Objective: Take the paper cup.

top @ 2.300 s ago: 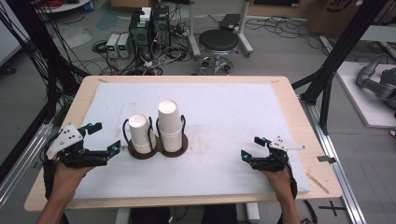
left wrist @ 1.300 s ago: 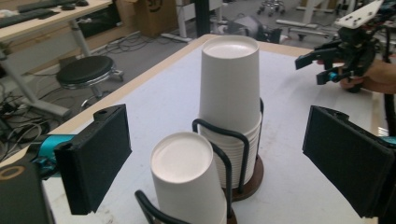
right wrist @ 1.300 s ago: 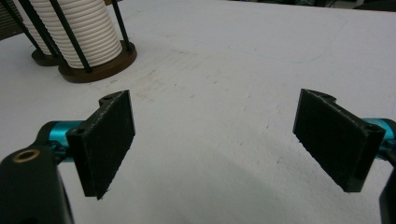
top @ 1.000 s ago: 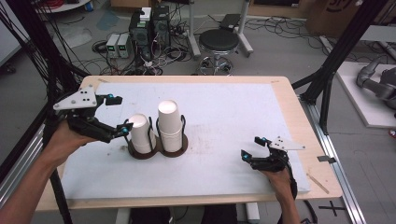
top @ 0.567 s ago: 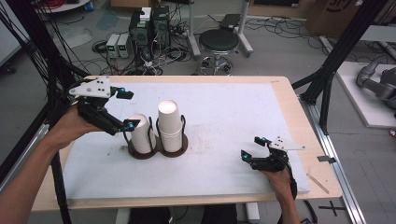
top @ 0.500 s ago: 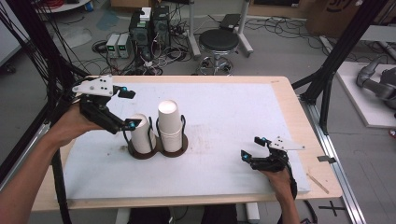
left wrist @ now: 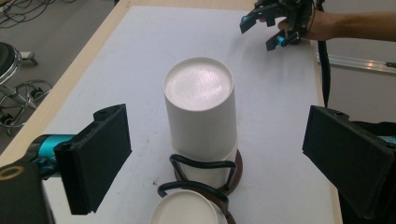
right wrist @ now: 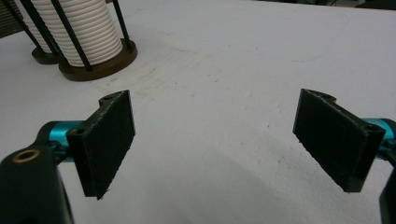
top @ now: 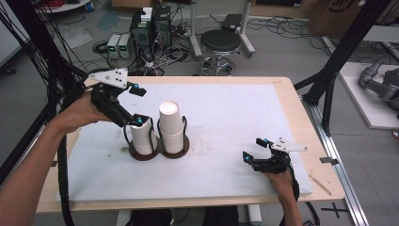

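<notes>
Two stacks of upside-down white paper cups stand in a brown double holder (top: 160, 151) with black wire loops. The left stack (top: 141, 136) is shorter than the right stack (top: 171, 123). My left gripper (top: 138, 106) hovers open just above and left of the shorter stack, holding nothing. In the left gripper view the taller stack (left wrist: 201, 112) stands between and beyond the wide-apart jaws, and the shorter stack's top (left wrist: 187, 211) lies at the bottom edge. My right gripper (top: 254, 150) rests open on the white mat at the front right, holding nothing; its own view shows a cup stack (right wrist: 77, 23) far to the left.
A white mat (top: 235, 117) covers most of the wooden table (top: 287, 89). Black frame posts (top: 329, 70) stand beside the table. Behind it are a stool (top: 221, 42) and electronics on the floor. The right hand's gripper (left wrist: 275, 23) appears far off in the left gripper view.
My left gripper has risen and moved right, from beside the shorter stack to over its top, jaws still open. The right gripper has stayed where it was.
</notes>
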Available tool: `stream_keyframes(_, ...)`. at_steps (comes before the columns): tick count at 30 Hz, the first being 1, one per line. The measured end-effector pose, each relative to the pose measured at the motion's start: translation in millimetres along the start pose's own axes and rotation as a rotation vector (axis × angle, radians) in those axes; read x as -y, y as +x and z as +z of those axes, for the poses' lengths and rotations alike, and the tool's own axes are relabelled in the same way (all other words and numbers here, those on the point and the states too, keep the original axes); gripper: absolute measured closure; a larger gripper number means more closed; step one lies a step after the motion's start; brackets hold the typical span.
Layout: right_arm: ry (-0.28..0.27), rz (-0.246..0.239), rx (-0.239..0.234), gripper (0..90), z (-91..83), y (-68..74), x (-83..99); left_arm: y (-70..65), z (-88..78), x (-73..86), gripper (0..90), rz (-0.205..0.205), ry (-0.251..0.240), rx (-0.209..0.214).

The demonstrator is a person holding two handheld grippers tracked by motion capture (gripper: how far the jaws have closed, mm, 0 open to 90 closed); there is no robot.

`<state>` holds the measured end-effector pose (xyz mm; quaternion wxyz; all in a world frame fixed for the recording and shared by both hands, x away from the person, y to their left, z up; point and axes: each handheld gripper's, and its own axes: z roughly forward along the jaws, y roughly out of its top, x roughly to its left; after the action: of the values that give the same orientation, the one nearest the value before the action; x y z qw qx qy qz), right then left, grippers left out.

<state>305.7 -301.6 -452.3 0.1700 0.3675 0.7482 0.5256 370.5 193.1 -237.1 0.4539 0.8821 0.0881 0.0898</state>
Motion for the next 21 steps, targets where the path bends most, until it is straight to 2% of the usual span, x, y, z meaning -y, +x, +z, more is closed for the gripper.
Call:
stream_keyframes(1, -0.001, -0.002, 0.000, 13.1, 0.1, -0.1, 0.0, 1.2, 0.5, -1.5, 7.6, -0.005, -0.004, 0.009)
stream_keyframes(6, -0.001, -0.002, -0.001, 13.1, 0.0, 0.0, 0.0, 5.9, 6.7, -10.0, 7.6, 0.015, 0.049, 0.016)
stream_keyframes(9, 0.000, -0.001, -0.001, 13.1, 0.1, 0.0, -0.1, 8.6, 10.8, -14.1, 7.6, 0.013, 0.043, 0.032)
stream_keyframes(12, -0.001, -0.002, -0.002, 13.1, 0.0, 0.1, 0.0, 12.1, 15.3, -18.5, 7.6, 0.027, 0.089, 0.037)
stream_keyframes(17, 0.001, 0.001, -0.004, 13.1, 0.0, 0.1, 0.0, 16.4, 20.9, -26.7, 7.6, 0.035, 0.108, 0.064)
stream_keyframes(21, 0.002, -0.001, -0.004, 13.1, 0.0, 0.2, 0.0, 19.8, 27.9, -33.2, 7.6, 0.047, 0.167, 0.064)
